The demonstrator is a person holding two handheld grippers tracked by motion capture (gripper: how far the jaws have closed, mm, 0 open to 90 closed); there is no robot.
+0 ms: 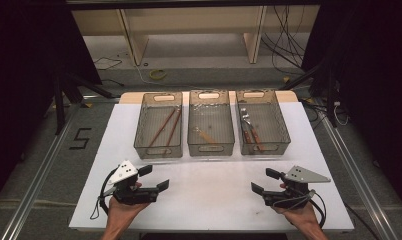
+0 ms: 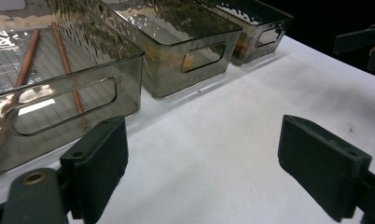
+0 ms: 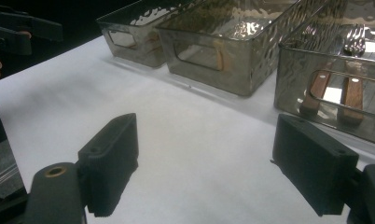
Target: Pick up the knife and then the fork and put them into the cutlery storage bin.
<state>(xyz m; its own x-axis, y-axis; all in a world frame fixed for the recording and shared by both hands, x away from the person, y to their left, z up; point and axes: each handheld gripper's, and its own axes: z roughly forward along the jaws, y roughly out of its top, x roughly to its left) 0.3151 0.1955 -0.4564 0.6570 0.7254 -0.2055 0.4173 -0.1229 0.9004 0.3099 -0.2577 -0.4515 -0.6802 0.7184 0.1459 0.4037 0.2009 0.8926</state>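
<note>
Three smoky clear bins stand in a row at the back of the white table (image 1: pixel 209 185). The left bin (image 1: pixel 159 125) holds two brown chopsticks (image 1: pixel 165 127) (image 2: pixel 66 65). A pale utensil (image 1: pixel 205 135) lies in the middle bin (image 1: pixel 211 122). In the right bin (image 1: pixel 262 121) lie wood-handled forks (image 1: pixel 250 131) (image 3: pixel 349 88). My left gripper (image 1: pixel 154 178) (image 2: pixel 202 170) rests open near the front left edge, held by a hand, nothing between its jaws. My right gripper (image 1: pixel 265 181) (image 3: pixel 206 163) rests open at the front right, also holding nothing.
Bare white table stretches between the grippers and the bins. Past the table are a wooden shelf frame (image 1: pixel 189 30), cables (image 1: pixel 284 40) on the floor and dark stands at both sides. A "5" mark (image 1: pixel 81 138) lies on the floor at left.
</note>
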